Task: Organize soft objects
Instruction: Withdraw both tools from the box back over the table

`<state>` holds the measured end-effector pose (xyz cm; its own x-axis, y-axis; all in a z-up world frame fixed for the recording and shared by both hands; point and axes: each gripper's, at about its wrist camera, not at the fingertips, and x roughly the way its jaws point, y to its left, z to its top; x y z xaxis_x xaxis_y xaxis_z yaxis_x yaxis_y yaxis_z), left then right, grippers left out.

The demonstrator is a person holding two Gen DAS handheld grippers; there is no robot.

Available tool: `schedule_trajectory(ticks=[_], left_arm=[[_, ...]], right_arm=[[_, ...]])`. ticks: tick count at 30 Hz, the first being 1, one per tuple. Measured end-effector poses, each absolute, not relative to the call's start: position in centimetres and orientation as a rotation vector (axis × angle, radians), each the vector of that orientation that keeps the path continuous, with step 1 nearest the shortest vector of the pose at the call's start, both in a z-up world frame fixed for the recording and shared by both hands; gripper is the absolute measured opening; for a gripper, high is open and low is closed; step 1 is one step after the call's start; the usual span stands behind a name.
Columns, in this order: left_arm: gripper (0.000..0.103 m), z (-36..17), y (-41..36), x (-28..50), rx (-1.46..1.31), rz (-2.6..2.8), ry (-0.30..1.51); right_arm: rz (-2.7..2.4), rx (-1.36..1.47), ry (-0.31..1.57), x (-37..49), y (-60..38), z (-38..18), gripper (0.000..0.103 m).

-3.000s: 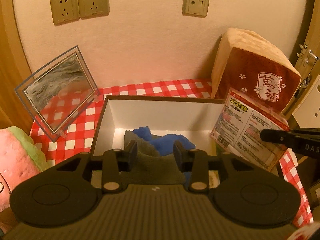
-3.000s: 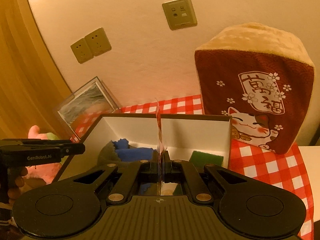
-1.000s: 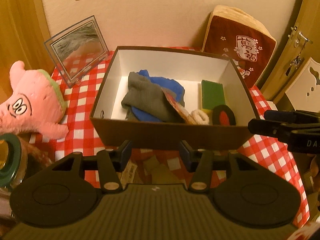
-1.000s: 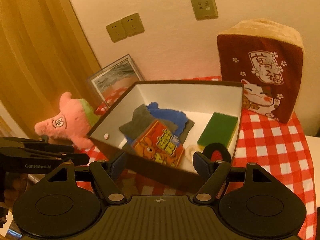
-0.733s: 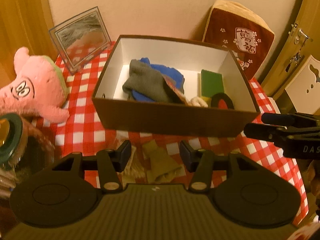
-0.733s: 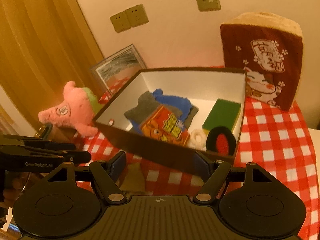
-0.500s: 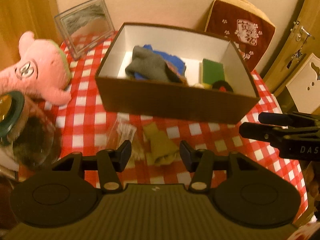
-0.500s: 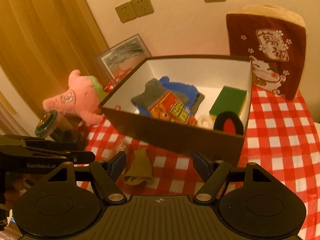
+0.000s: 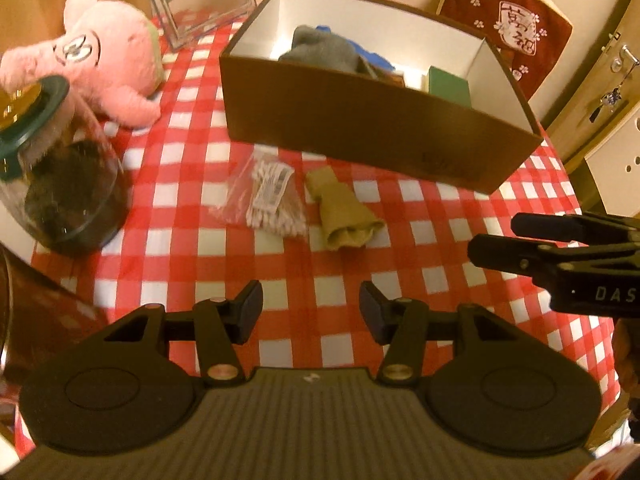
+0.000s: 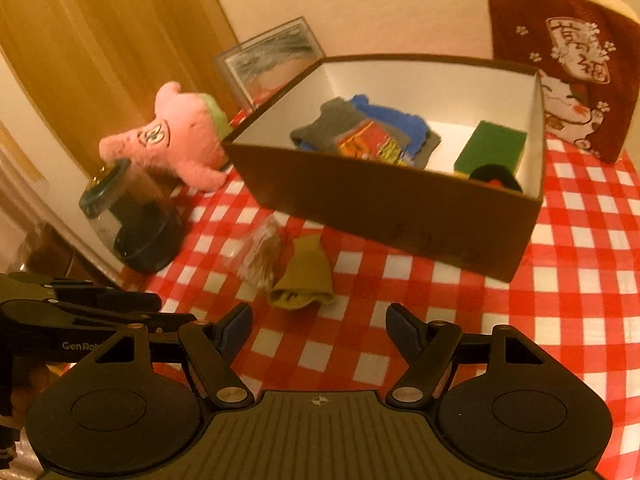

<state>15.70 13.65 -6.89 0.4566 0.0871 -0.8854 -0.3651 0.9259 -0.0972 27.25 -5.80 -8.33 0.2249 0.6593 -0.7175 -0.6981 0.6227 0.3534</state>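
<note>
A brown box (image 9: 372,120) (image 10: 400,204) with white inside stands on the red checked cloth. It holds a grey cloth (image 10: 332,126), a blue cloth (image 10: 392,114), an orange packet (image 10: 372,142), a green sponge (image 10: 492,150) and a black-and-red round thing (image 10: 496,176). In front of the box lie an olive cloth (image 9: 344,216) (image 10: 304,280) and a bag of cotton swabs (image 9: 268,200) (image 10: 260,256). My left gripper (image 9: 311,312) is open and empty, above the cloth short of these. My right gripper (image 10: 318,328) is open and empty, just short of the olive cloth.
A pink plush toy (image 9: 100,56) (image 10: 176,140) lies left of the box. A glass jar with a green lid (image 9: 60,172) (image 10: 128,216) stands at the left edge. A clear picture frame (image 10: 272,60) and a maroon cat cushion (image 10: 560,60) stand at the back.
Both grippers have pulled back from the box and lowered toward the table front. The right gripper let go of the orange packet, which now lies in the box.
</note>
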Motion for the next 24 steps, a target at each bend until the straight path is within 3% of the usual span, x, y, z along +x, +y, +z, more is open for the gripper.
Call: schedule_trajectory(ticks=[6, 9, 15, 24], left_arm=[[0.052, -8.1, 13.4, 15.0, -0.298, 0.287, 1.094], [0.061, -8.6, 13.2, 14.8, -0.291, 0.297, 1.100], [0.066, -9.2, 13.2, 14.4, -0.265, 0.299, 1.097], [0.064, -10.0, 14.9, 14.7, -0.264, 0.361, 1.072]], right_arm=[[0.942, -0.061, 0.998, 26.4, -5.1, -9.5, 0.073], [0.937, -0.074, 1.014, 26.2, -4.7, -10.2, 0.073], [0.893, -0.089, 1.027, 26.0, -3.9, -11.6, 0.073], [0.841, -0.051, 1.026, 26.6, -2.3, -12.9, 0.073]])
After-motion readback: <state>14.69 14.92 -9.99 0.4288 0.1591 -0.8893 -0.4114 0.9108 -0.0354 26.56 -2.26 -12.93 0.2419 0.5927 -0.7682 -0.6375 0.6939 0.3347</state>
